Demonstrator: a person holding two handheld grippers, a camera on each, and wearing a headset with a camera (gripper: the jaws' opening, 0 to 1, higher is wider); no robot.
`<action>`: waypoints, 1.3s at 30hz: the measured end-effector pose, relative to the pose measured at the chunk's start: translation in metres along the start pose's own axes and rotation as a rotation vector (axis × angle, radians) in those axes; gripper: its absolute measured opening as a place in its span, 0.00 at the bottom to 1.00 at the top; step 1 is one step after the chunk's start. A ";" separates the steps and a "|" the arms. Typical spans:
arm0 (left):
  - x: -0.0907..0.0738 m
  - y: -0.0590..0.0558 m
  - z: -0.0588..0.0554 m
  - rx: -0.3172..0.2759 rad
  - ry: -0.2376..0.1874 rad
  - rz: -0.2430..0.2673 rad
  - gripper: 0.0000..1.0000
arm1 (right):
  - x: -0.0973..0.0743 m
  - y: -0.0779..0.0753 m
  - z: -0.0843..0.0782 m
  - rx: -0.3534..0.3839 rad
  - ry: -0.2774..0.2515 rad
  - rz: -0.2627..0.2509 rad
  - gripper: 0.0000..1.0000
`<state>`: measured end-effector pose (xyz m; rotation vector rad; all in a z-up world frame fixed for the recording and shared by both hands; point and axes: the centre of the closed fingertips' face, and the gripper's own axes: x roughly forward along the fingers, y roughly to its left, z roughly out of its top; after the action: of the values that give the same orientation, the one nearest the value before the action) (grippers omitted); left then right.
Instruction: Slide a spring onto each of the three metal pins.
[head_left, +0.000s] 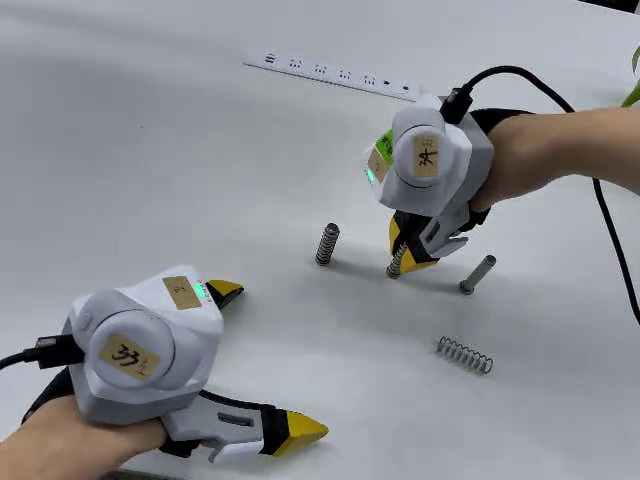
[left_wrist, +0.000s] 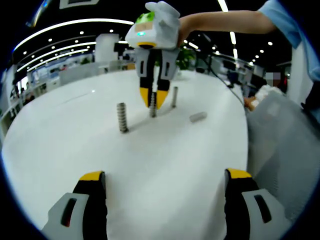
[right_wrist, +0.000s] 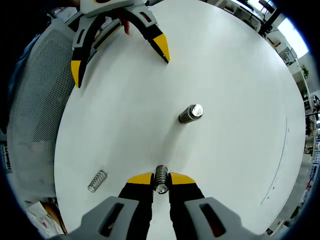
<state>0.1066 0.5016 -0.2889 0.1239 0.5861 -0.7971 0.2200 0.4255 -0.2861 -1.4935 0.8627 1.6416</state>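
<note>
My right gripper (head_left: 408, 260) points down at the table, shut on a spring (right_wrist: 161, 175) that stands upright, with a shiny pin end showing inside it. The left gripper view shows that gripper (left_wrist: 152, 100) from the front. To its left stands a pin with a spring on it (head_left: 327, 243) (right_wrist: 191, 113) (left_wrist: 122, 117). A bare metal pin (head_left: 478, 274) (left_wrist: 174, 96) stands just right of the right gripper. A loose spring (head_left: 464, 354) (right_wrist: 97, 180) lies flat on the table nearer me. My left gripper (head_left: 265, 360) (left_wrist: 165, 175) rests low at the front left, open and holding nothing.
The tabletop (head_left: 150, 180) is plain white. A white power strip (head_left: 330, 73) lies at the far edge. A black cable (head_left: 600, 200) runs from the right gripper along the right side. A grey mesh chair (right_wrist: 35, 125) stands off the table's edge.
</note>
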 end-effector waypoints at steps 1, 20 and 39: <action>0.000 0.000 0.000 0.000 0.000 -0.001 1.00 | 0.000 0.000 0.000 0.001 -0.001 0.000 0.13; 0.002 -0.003 0.004 0.020 0.002 -0.016 1.00 | 0.001 0.004 0.002 0.037 -0.051 -0.017 0.28; 0.002 -0.004 0.015 0.060 0.010 -0.022 1.00 | -0.019 0.020 0.008 0.240 -0.279 -0.180 0.96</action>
<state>0.1117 0.4921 -0.2768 0.1766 0.5739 -0.8358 0.1994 0.4205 -0.2665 -1.1130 0.7197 1.5092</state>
